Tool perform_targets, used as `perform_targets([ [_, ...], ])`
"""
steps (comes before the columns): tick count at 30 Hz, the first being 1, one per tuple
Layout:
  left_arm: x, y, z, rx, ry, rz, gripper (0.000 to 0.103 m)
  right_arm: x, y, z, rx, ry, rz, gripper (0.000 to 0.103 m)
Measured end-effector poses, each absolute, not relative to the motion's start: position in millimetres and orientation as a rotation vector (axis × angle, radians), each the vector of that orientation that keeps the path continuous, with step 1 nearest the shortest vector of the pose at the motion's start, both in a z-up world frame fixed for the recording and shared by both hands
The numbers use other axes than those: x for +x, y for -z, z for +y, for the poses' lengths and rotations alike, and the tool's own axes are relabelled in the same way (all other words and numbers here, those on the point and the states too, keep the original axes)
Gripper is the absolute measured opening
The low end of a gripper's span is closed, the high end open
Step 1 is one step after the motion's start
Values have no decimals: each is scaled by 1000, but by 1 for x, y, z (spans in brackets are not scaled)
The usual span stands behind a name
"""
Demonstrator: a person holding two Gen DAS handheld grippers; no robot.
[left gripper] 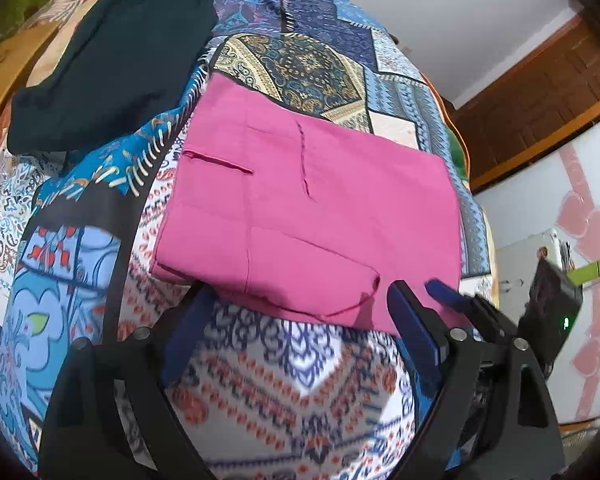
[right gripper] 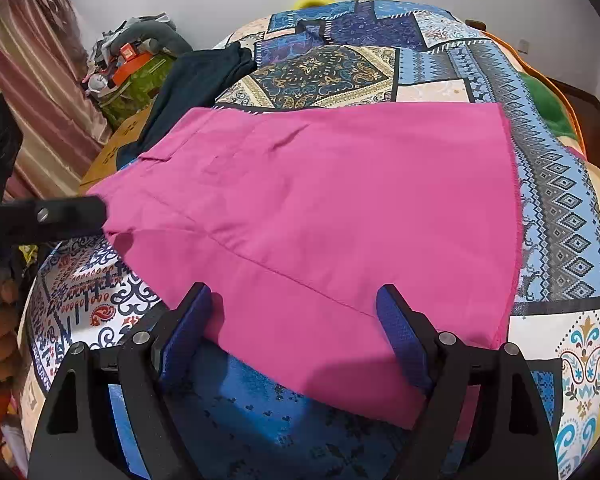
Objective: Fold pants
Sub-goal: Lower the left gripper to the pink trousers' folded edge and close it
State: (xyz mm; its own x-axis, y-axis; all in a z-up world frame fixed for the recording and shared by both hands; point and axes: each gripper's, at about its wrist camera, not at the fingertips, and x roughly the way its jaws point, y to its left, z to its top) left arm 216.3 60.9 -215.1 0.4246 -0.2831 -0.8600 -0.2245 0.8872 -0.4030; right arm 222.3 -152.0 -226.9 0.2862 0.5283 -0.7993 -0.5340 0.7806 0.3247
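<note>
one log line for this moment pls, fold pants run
stage: fold done or nearly | pink pants: folded flat on patterned bedspread | left gripper: open, empty | right gripper: open, at near edge | dark garment: apart

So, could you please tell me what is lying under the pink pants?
The pink pants lie folded on the patterned bedspread, which shows all around them. Whatever sits beneath the fabric itself is covered.

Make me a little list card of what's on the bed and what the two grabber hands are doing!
Main thing: pink pants, folded flat into a rectangle
Resting on: patchwork bedspread
Other clothing: dark garment lying beyond the pants, toward the far left
Left gripper: open, at the near edge of the pants, holding nothing
Right gripper: open, fingers either side of the near edge of the pants, not clamped
</note>
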Motion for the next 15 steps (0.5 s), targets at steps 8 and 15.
perform_targets([
  [8, 241, 229, 92, -684, -7, 1137, 71, 223, 229, -155, 15, -713, 1074, 82],
  [15, 255, 238, 109, -786, 0, 1161, 68, 223, 230, -155, 22, -721, 1074, 83],
])
